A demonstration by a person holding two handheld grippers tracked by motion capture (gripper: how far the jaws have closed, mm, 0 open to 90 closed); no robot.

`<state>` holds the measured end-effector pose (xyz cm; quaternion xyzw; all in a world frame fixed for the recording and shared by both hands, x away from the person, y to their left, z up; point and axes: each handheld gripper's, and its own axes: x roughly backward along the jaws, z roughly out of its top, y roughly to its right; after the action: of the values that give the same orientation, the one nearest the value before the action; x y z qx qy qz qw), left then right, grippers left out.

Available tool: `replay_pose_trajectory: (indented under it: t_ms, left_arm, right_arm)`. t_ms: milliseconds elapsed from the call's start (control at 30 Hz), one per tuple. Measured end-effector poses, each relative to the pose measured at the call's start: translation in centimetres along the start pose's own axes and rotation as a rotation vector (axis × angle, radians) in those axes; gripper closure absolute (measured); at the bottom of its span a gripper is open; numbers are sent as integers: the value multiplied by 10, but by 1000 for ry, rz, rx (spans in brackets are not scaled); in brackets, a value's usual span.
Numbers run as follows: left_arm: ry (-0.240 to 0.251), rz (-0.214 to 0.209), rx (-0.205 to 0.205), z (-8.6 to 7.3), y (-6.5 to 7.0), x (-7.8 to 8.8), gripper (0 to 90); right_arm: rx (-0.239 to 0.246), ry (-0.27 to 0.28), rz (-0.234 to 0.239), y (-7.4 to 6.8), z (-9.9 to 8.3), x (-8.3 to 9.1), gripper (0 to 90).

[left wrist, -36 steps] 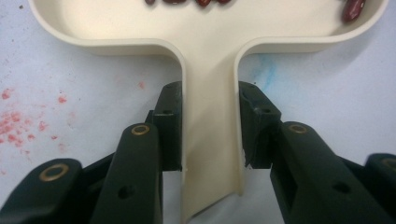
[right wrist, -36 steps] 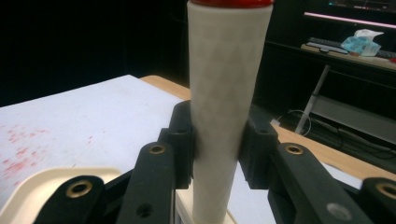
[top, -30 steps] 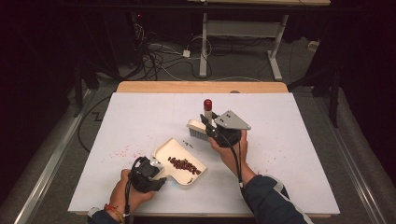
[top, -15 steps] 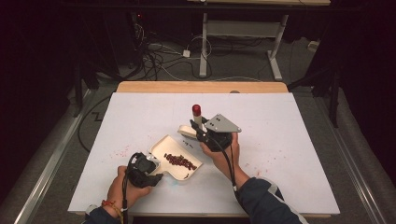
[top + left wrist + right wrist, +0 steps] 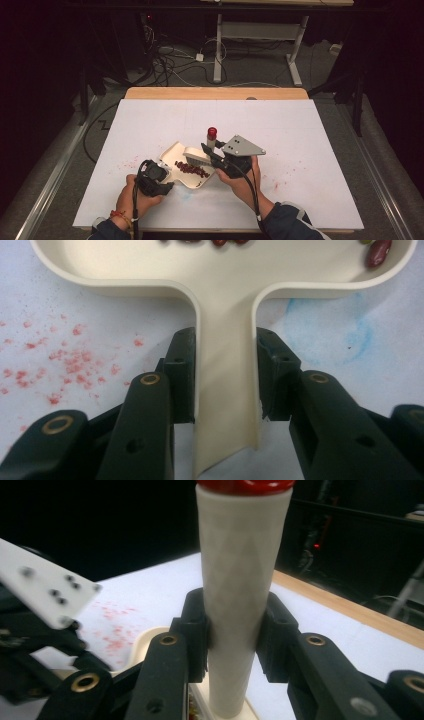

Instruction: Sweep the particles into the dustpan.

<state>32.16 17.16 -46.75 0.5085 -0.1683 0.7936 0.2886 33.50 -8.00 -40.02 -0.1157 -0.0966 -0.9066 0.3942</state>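
Cream dustpan [image 5: 225, 340] and red-capped brush handle [image 5: 239, 595] carry no legible writing.

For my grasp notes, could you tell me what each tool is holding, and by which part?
The left tool clamps the cream dustpan by its handle; the right tool clamps the brush by its upright, red-tipped handle.

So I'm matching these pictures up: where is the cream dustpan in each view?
High view: dustpan lower centre, beans in it.
Left gripper view: its handle runs up the middle between the jaws.
Right gripper view: a rim sliver beside the brush handle.
Shared landmark: red specks on the white table.
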Motion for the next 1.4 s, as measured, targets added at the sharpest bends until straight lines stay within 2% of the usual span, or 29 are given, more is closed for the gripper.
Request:
replay_pose_trajectory:
  t_ms: [133, 267, 400, 433, 467, 500, 567, 700, 800, 867, 933, 1033, 1200, 1333, 1400]
  left_arm:
    - [1, 1, -1, 0, 0, 0, 628]
    - [2, 0, -3, -1, 0, 0, 628]
    - [1, 3, -5, 0, 0, 0, 628]
    - [2, 4, -5, 0, 1, 0, 628]
    - [2, 5, -6, 0, 1, 0, 628]
    - [2, 5, -6, 0, 1, 0, 628]
    - [2, 7, -7, 0, 1, 0, 628]
    - [0, 2, -6, 0, 1, 1, 628]
    - [-1, 1, -7, -1, -2, 3, 627]
    - [-3, 2, -6, -2, -3, 4, 628]
    - [-4, 3, -6, -3, -5, 5, 628]
    - [-3, 6, -2, -4, -5, 5, 628]
    - [-2, 10, 6, -4, -6, 5, 627]
    - [-7, 15, 6, -4, -6, 4, 628]
    - [-7, 16, 6, -4, -6, 4, 628]
  right_arm:
    - [8, 17, 3, -2, 6, 6, 701]
    - [6, 41, -6, 2, 11, 10, 701]
    - [15, 70, -74, 15, 14, 17, 701]
    - [15, 70, -74, 15, 14, 17, 701]
    - [25, 70, -109, 20, 12, 17, 701]
    - [25, 70, -109, 20, 12, 17, 701]
    - [51, 58, -146, 24, 10, 12, 701]
    - [51, 40, -171, 27, 6, -1, 701]
    - [72, 15, -169, 25, 1, -17, 701]
    - [102, 2, -158, 19, 1, -27, 701]
    - [106, -1, -152, 16, 2, -28, 701]
    - [100, -6, -116, 7, 1, -31, 700]
    - [90, -19, -83, 0, 0, -28, 698]
    - [84, -9, -41, -9, 1, -17, 700]
    - [56, 5, -13, -9, 3, -9, 701]
